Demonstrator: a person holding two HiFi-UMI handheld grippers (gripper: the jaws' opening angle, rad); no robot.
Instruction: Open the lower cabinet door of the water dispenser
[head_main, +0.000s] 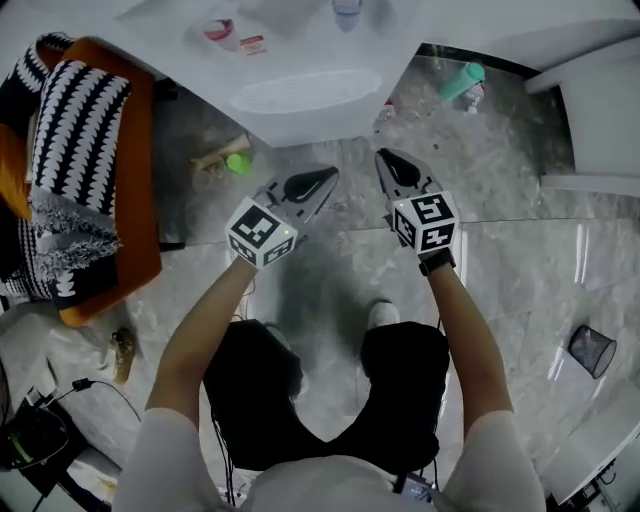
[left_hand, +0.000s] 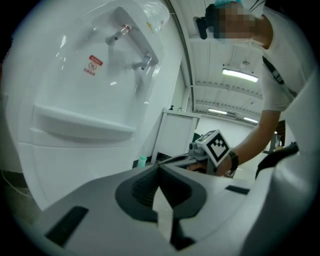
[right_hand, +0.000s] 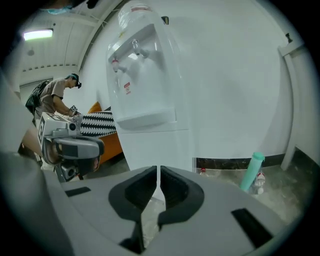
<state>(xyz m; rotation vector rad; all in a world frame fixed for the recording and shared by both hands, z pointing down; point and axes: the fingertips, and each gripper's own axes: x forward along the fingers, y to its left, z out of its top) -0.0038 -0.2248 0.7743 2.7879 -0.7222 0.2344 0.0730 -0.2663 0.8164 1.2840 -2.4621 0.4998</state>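
The white water dispenser (head_main: 300, 85) stands just ahead of me, its drip ledge (head_main: 310, 92) facing my way. Its lower cabinet door (right_hand: 156, 150) is a plain white panel under the ledge, and it looks closed. It also fills the left of the left gripper view, lower cabinet door (left_hand: 75, 165). My left gripper (head_main: 322, 182) and right gripper (head_main: 390, 165) hang side by side above the floor, a short way in front of the dispenser's base. Both point toward it without touching it. The left gripper (left_hand: 159, 170) and right gripper (right_hand: 158, 172) are both shut with nothing between their pads.
An orange chair with a black-and-white striped throw (head_main: 80, 150) stands at the left. A green ball (head_main: 237, 163) lies by the dispenser's base and a teal bottle (head_main: 461, 80) by the wall. A white cabinet (head_main: 595, 120) is at the right, a black mesh bin (head_main: 592, 350) lower right.
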